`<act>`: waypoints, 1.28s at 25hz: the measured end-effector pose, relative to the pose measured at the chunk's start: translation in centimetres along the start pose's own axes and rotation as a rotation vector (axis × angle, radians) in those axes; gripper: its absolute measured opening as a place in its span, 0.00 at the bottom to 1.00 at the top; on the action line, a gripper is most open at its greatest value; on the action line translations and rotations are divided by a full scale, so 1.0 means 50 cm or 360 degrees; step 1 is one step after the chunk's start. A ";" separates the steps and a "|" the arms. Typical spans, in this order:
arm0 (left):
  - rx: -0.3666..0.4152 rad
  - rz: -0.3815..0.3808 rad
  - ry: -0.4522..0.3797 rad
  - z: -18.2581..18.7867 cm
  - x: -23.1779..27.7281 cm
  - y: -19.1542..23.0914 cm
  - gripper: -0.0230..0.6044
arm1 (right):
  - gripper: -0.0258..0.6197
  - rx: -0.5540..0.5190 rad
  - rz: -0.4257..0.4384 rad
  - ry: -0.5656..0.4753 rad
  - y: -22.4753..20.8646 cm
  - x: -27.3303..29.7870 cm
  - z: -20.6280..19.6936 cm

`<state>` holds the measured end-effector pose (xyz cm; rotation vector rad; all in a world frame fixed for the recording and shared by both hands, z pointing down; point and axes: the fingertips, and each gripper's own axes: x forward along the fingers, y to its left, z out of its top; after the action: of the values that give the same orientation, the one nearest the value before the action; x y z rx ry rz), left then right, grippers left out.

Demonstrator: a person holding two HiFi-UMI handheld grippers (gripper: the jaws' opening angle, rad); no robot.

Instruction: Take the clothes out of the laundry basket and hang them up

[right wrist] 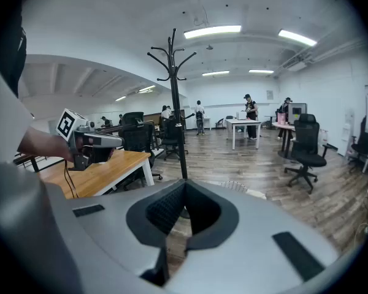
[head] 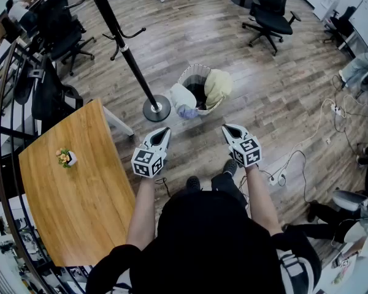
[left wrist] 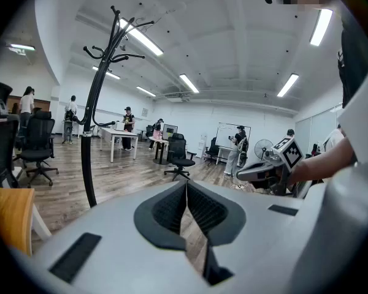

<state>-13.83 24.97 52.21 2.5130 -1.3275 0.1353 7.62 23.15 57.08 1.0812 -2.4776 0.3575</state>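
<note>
Since both grippers are empty, what matters is where the clothes lie from them. Furthest left in the head view is the wooden surface (head: 80,188), clear of the work. Next stands the coat rack (head: 124,45), its pole upright and its round base on the floor just beside the laundry basket (head: 196,71), on the basket's left.

The left gripper (head: 162,130) points forward, its jaws clenched on nothing. Ahead of it and slightly right, a white garment (head: 181,94) drapes over the basket's near-left rim, with a small bluish piece (head: 187,112) below it. A yellow-green garment (head: 218,86) hangs over the right rim, ahead and a little left of the right gripper (head: 230,128). That gripper's jaws are likewise pressed together and empty.

The basket lies ahead of the two grippers and between them, lower down and apart from both. I judge the left hand better placed for the white garment and the coat rack, and the right hand for the yellow-green one. Either would have to open its jaws and dip toward the floor first.

The left gripper view shows the coat rack (left wrist: 92,109) and the right gripper (left wrist: 257,171), but no basket. The right gripper view catches a sliver of the basket's rim (right wrist: 242,188) just above its closed jaws, with the pole straight ahead and the left gripper (right wrist: 110,141) off to one side. Only the head view shows the clothes themselves.
</note>
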 end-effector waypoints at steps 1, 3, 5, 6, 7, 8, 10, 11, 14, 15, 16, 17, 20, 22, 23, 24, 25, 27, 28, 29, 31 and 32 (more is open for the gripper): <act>0.0001 0.0001 -0.0002 0.000 -0.002 0.000 0.08 | 0.05 -0.0001 0.0001 -0.0001 0.003 0.000 0.000; 0.0003 0.0000 -0.0003 0.001 -0.005 -0.002 0.08 | 0.05 -0.0002 0.0000 -0.0002 0.007 0.000 -0.001; 0.0006 -0.0006 0.0003 0.001 -0.006 -0.005 0.08 | 0.05 -0.0004 -0.0002 -0.0005 0.009 -0.001 0.001; 0.0008 -0.0008 0.0003 0.002 -0.006 -0.006 0.08 | 0.05 -0.0009 -0.0001 -0.0007 0.009 0.000 0.003; 0.0010 -0.0008 0.0001 0.004 -0.007 -0.005 0.08 | 0.05 -0.0019 0.0001 -0.0006 0.009 0.002 0.006; 0.0012 -0.0006 -0.0001 0.007 -0.008 -0.002 0.08 | 0.05 -0.0032 0.0005 -0.0003 0.010 0.005 0.010; 0.0020 0.0004 -0.0003 0.010 -0.012 0.005 0.08 | 0.05 -0.0056 0.0011 0.0005 0.011 0.012 0.015; 0.0024 0.0010 -0.0001 0.011 -0.014 0.008 0.08 | 0.05 -0.0062 0.0012 0.0006 0.011 0.014 0.017; 0.0021 0.0035 -0.0002 0.012 -0.022 0.022 0.08 | 0.05 -0.0057 0.0019 -0.0004 0.013 0.019 0.020; 0.0018 0.0043 -0.0007 0.014 -0.023 0.026 0.08 | 0.05 -0.0058 0.0023 -0.0006 0.015 0.020 0.021; 0.0017 0.0049 -0.0011 0.016 -0.024 0.028 0.08 | 0.05 -0.0059 0.0027 -0.0007 0.016 0.022 0.022; 0.0018 0.0052 -0.0015 0.018 -0.024 0.030 0.08 | 0.05 -0.0060 0.0028 -0.0007 0.016 0.023 0.022; 0.0023 0.0050 -0.0022 0.020 -0.021 0.028 0.08 | 0.05 -0.0050 0.0007 -0.0001 0.012 0.025 0.018; 0.0025 0.0044 -0.0021 0.019 -0.021 0.024 0.08 | 0.05 -0.0037 0.0000 -0.0002 0.011 0.024 0.017; 0.0027 0.0041 -0.0020 0.019 -0.021 0.022 0.08 | 0.05 -0.0031 0.0002 -0.0008 0.012 0.022 0.017; 0.0029 0.0038 -0.0020 0.019 -0.020 0.020 0.08 | 0.05 -0.0026 0.0003 -0.0014 0.012 0.020 0.017; 0.0031 0.0036 -0.0019 0.018 -0.020 0.018 0.08 | 0.05 -0.0022 0.0002 -0.0020 0.012 0.017 0.017; 0.0037 0.0031 -0.0017 0.017 -0.018 0.014 0.08 | 0.05 -0.0017 -0.0001 -0.0028 0.012 0.014 0.016; 0.0039 0.0029 -0.0015 0.017 -0.017 0.013 0.08 | 0.05 -0.0016 -0.0003 -0.0031 0.012 0.012 0.016; 0.0041 0.0026 -0.0014 0.018 -0.016 0.012 0.08 | 0.05 -0.0016 -0.0006 -0.0034 0.011 0.011 0.016; 0.0046 0.0019 -0.0012 0.020 -0.014 0.009 0.08 | 0.05 -0.0011 -0.0010 -0.0041 0.008 0.009 0.018; 0.0048 0.0017 -0.0011 0.020 -0.013 0.008 0.08 | 0.05 -0.0007 -0.0011 -0.0044 0.007 0.007 0.019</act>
<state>-14.57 24.99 51.18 2.5338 -1.3512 0.1501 6.88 22.77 56.39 1.1002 -2.4970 0.3367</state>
